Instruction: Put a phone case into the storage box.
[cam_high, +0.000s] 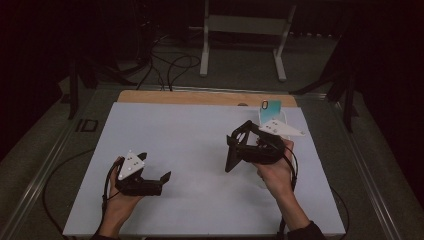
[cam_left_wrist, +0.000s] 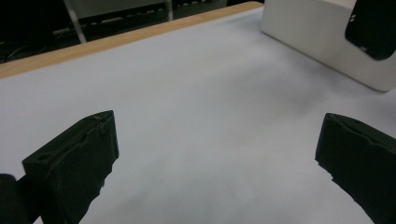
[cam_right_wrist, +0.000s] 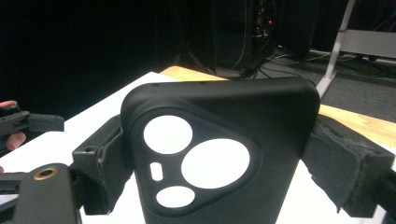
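From above, the person's two hands come in over the near edge of the counter (cam_high: 165, 130), which is covered with a pale sheet and shows a wooden strip along its far edge. The left claw (cam_high: 155, 172) sits low toward the near left part of the counter, its jaws spread apart with nothing between them. The right claw (cam_high: 239, 145) is held up over the right half of the counter, well apart from the left one, and it grips a black phone case (cam_high: 234, 152) that stands on edge, tilted. Behind it, near the far right corner, a teal phone case (cam_high: 271, 107) stands upright in a white holder (cam_high: 282, 120).

Along the left claw (cam_left_wrist: 215, 154), the two black jaws stand wide apart over bare pale sheet. A white box (cam_left_wrist: 317, 42) rests toward the far edge, with a dark shape in front of its upper corner.

Along the right claw (cam_right_wrist: 219, 163), the jaws are clamped on the two sides of the black phone case (cam_right_wrist: 233, 116), which faces the camera with its back: a rounded triangular window with three round cutouts and a small slot. The case is lifted off the counter. At the left, the other claw (cam_right_wrist: 42, 122) and fingertips show farther off.
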